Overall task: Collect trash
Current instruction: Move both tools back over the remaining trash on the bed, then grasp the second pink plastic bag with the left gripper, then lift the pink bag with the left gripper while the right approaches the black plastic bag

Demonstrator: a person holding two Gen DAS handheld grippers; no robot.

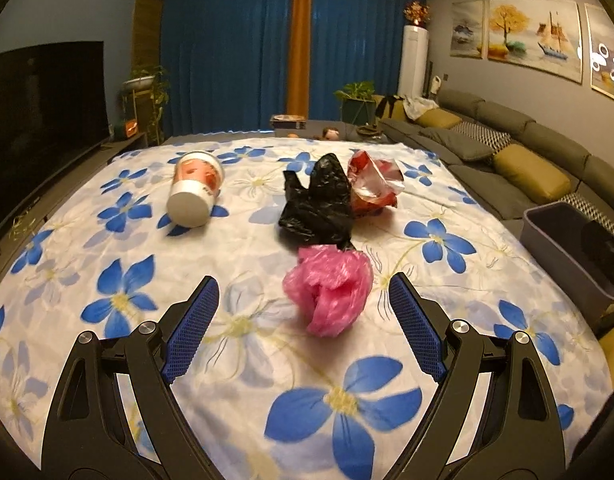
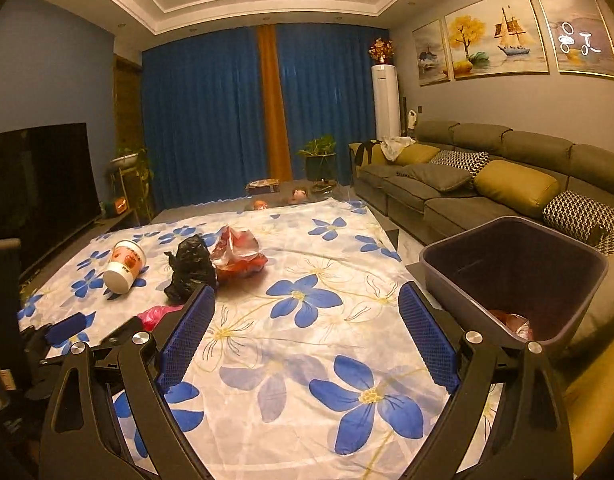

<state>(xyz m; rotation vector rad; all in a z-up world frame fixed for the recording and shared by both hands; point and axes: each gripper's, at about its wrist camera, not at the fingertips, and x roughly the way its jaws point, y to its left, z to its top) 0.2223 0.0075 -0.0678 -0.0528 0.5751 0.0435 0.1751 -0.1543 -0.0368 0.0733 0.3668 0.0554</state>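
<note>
You're holding left gripper [image 1: 303, 300] with jaws spread wide, nothing between pads. Pink bag [image 1: 329, 289] lying crumpled on floral cloth [image 1: 235, 360], dead ahead, slightly right of centre, partly inside jaw gap. No clear long axis, just a wad. Right gripper [image 2: 307, 312] also gaping, empty, hovering beside bin [image 2: 515, 276], 1 wrapper [image 2: 511, 322] inside. Left is nearer arm. Beyond: black bag [image 1: 319, 208], red wrapper [image 1: 373, 182], cup [image 1: 195, 188] tipped over, 4 pieces remaining.
</note>
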